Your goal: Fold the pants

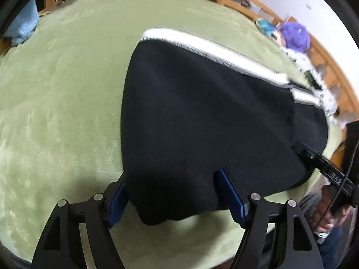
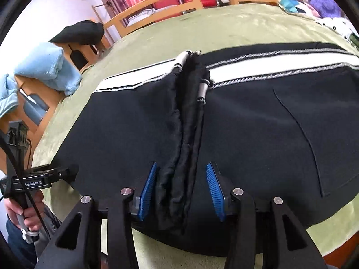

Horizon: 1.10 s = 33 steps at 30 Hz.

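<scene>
Both jaw pairs are standing apart over the pants (image 2: 246, 123) — left gripper (image 1: 177, 197) straddling a corner, right gripper (image 2: 181, 190) straddling the bunched hem — either closing risks snagging one layer only.

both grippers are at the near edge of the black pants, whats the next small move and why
Probably close both on that near edge. The left gripper and right gripper both stand open with black pants fabric between their blue pads, nothing clamped yet. The pants lie spread on the green blanket, white stripe at the far edge, so a firm pinch should come before lifting to fold.
</scene>
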Motion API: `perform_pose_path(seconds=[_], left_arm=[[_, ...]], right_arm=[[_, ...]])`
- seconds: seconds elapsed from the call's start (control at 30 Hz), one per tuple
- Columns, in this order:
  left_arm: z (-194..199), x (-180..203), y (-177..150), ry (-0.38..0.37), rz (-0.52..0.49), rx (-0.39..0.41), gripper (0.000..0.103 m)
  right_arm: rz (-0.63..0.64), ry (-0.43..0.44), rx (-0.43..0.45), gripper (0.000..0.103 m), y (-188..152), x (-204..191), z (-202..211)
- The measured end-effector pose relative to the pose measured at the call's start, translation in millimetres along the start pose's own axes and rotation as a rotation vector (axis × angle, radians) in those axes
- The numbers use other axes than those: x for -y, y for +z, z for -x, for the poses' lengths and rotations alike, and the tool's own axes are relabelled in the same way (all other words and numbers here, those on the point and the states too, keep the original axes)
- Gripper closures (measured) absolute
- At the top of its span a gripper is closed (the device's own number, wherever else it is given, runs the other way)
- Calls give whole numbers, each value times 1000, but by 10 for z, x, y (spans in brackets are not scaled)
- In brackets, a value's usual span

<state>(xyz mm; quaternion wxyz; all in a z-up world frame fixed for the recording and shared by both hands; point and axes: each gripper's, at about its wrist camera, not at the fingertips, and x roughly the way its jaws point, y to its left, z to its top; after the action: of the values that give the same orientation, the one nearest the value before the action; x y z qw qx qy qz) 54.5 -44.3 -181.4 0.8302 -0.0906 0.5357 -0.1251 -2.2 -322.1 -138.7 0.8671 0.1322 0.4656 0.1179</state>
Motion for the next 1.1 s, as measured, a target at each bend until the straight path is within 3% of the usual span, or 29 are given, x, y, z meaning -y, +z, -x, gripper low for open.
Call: perform_pose_path(seconds=[0.1, 0.2, 0.33, 0.43, 0.5, 0.53, 0.63, 0.7, 0.77, 0.9, 0.93, 0.97, 1.03, 1.1], left_arm=[[24, -61, 46, -27, 28, 0, 30], [31, -152, 53, -33, 50, 7, 30], [71, -225, 48, -29, 59, 10, 30], [103, -130, 15, -23, 57, 16, 30], [110, -120, 11, -43, 61, 24, 30], [114, -89, 1, -52, 64, 27, 30], [162, -72, -12, -80, 64, 43, 30], [180, -90, -19, -93, 64, 50, 30], [183, -89, -28, -116, 67, 51, 30], [70, -96, -22, -109, 91, 33, 30], [35, -114, -19, -115, 102, 28, 30], [8, -124, -14, -121, 109, 25, 30], [-34, -180, -45, -143, 136, 19, 30], [-72, -220, -78, -163, 157, 17, 30]], right_arm=[[-34, 35, 65, 58, 184, 82, 107], [-36, 36, 72, 51, 476, 159, -5], [-78, 63, -46, 47, 695, 255, -466], [-53, 35, -92, 48, 693, 238, -711], [-13, 50, -70, 78, 683, 165, -735], [-10, 66, -61, 86, 706, 160, -712], [-48, 142, -6, 90, 786, 242, -513], [-56, 160, 35, 90, 863, 304, -337], [-39, 96, 60, 90, 883, 351, -310], [-103, 62, -94, 81, 791, 485, -784], [-107, 70, -70, 79, 776, 483, -751], [-101, 62, -69, 71, 778, 462, -685], [-89, 2, -51, 61, 771, 440, -537], [-102, -13, 2, 61, 695, 417, -304]])
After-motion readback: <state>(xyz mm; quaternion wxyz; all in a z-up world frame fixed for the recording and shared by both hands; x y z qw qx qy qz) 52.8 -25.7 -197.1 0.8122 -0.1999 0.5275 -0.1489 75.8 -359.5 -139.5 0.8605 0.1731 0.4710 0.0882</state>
